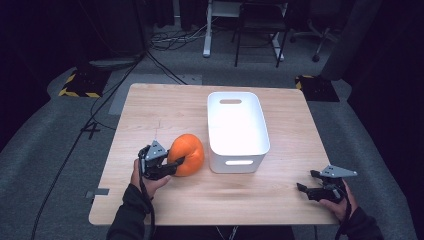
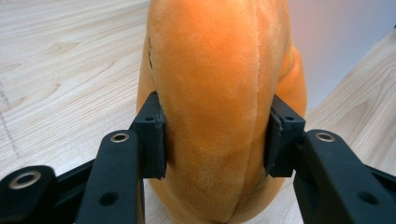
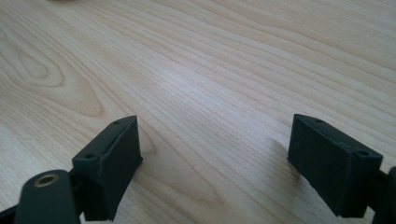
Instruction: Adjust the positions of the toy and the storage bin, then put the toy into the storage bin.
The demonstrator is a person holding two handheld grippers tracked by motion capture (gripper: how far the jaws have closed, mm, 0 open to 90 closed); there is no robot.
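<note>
Left gripper (image 1: 176, 164) clamped on orange plush pumpkin (image 1: 188, 154), pumpkin on table (image 1: 165, 107) just left of white bin (image 1: 237, 131). Right gripper (image 1: 306, 182) near right edge, jaws wide apart, holding nothing.

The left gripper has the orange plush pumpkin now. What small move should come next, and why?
Probably lift it a little and carry it toward the white bin. The left gripper is shut on the orange plush pumpkin, pads pressing both sides, and the bin stands just beside it, open on top. The right gripper rests open, holding nothing.
</note>
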